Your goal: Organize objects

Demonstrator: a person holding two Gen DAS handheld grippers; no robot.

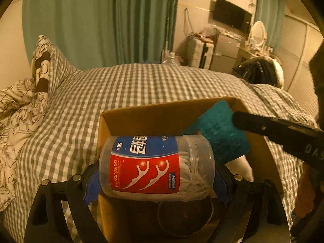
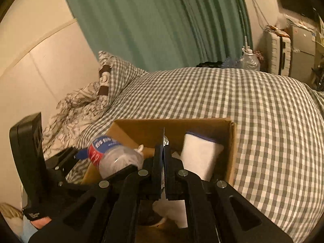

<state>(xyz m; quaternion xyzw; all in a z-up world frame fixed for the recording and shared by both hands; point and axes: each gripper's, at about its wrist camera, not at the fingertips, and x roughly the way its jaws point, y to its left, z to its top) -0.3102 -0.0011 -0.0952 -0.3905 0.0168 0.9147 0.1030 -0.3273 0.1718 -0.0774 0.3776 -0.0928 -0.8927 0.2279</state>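
My left gripper (image 1: 156, 174) is shut on a clear plastic jar of floss picks (image 1: 156, 165) with a red and blue label, held sideways over the near end of an open cardboard box (image 1: 162, 111) on the bed. The jar also shows in the right wrist view (image 2: 113, 156). My right gripper (image 2: 163, 151) is shut on a thin flat packet (image 2: 164, 139) held edge-on over the same box (image 2: 232, 151). A teal and white pack (image 1: 222, 137) stands in the box; in the right wrist view it shows white (image 2: 200, 154). A dark round lid (image 1: 184, 218) lies low in the box.
The box sits on a grey checked duvet (image 1: 141, 85). A floral quilt and pillows (image 1: 18, 117) are piled at the left. A dark bundle (image 1: 257, 73) lies at the bed's far right. Green curtains (image 1: 101, 20), a suitcase and a fridge stand beyond.
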